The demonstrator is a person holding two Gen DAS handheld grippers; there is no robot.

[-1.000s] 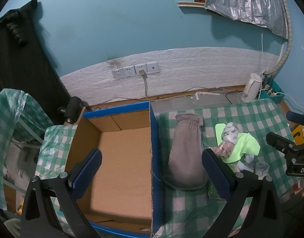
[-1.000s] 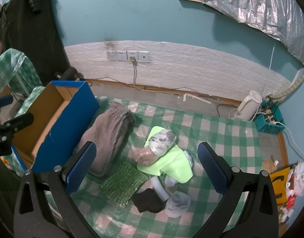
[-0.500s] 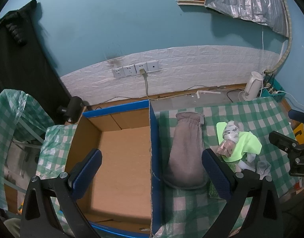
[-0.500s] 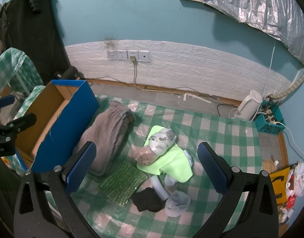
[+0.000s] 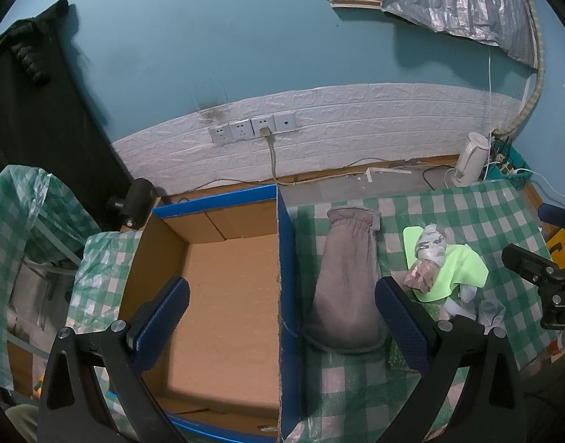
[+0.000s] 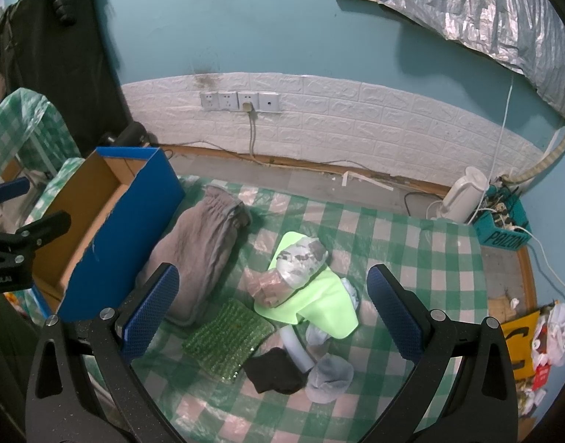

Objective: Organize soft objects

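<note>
Beside the worktop's left edge the box [image 5: 223, 295] sits empty, every soft thing unsorted, both tongs [image 5: 282, 317] [image 6: 273, 310] spread wide, grasping nothing.

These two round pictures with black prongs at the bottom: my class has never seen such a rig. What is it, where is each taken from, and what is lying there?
A person holds two hand grippers, each carrying a wide-angle camera looking along its fingers. One picture comes from the left gripper, above an empty cardboard box. The other comes from the right gripper, above a checked cloth holding grey trousers, a neon-green cloth, a green beaded pad and small socks. Both grippers are open, holding nothing.
</note>
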